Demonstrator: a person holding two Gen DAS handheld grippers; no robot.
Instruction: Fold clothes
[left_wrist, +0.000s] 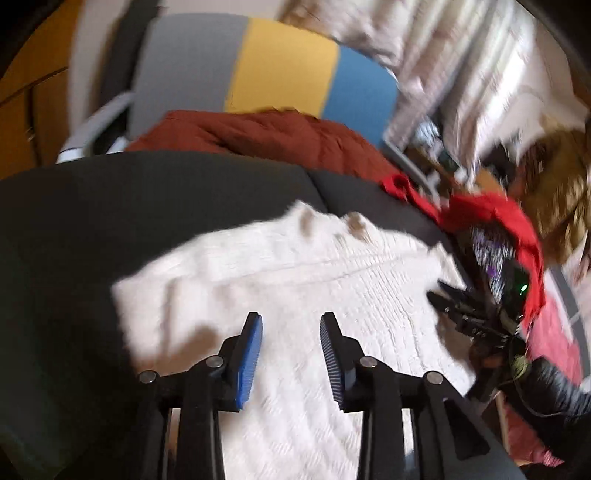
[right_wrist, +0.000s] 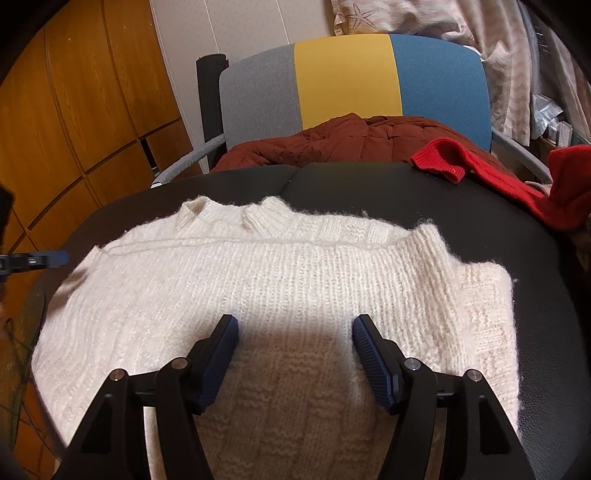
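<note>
Both tongs hang over a cream knit sweater (right_wrist: 258, 280) that lies spread flat on a black bench (right_wrist: 480, 214). Left tongs (left_wrist: 291, 325) stand apart with nothing between the blue pads (left_wrist: 249, 363), above the sweater's near part; this view is blurred. Right tongs (right_wrist: 294, 326) are also apart and empty, poised above the middle of the knit, which throws a shadow just ahead of them. One tip of the left tongs shows at the far left edge of the right wrist view, beside the sweater's left border. Ahead of both tongs, past the sweater's ribbed cuffs, a rust-brown quilted jacket (right_wrist: 332, 144) sits on a chair with a grey, yellow and blue back (right_wrist: 347, 77). Ahead and to the right, a red knit garment (right_wrist: 509, 181) lies on the bench edge, apart from the sweater.
</note>
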